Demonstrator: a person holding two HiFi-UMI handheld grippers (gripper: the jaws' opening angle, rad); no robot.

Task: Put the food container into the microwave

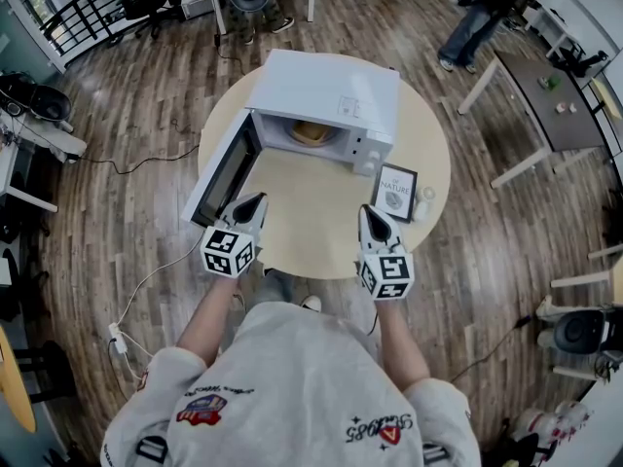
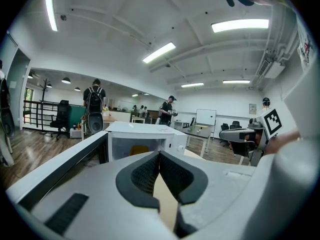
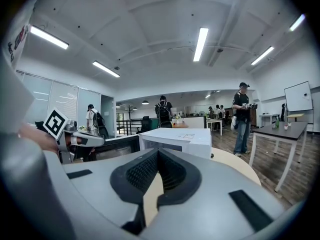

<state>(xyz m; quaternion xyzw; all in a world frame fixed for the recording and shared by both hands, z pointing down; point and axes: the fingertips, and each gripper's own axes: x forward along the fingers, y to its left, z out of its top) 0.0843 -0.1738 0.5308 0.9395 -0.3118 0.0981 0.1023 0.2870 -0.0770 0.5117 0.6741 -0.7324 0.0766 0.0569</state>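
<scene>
A white microwave (image 1: 326, 105) stands at the far side of the round wooden table (image 1: 311, 227), its door (image 1: 224, 171) swung open to the left. Inside the cavity sits the yellowish food container (image 1: 311, 132), also seen as a yellow shape, the container (image 2: 139, 149), in the left gripper view. My left gripper (image 1: 257, 200) hovers over the table just in front of the open door, jaws closed together and empty. My right gripper (image 1: 369, 212) hovers to the right, in front of the microwave's control side, also shut on nothing. Each gripper view shows the pads meeting: left gripper (image 2: 159, 154), right gripper (image 3: 158, 152).
A framed card (image 1: 395, 192) and a small clear jar (image 1: 425, 200) stand on the table right of the microwave. A cable and power strip (image 1: 118, 339) lie on the floor at left. A person (image 1: 477, 17) stands by a dark desk (image 1: 543, 90) at the back right.
</scene>
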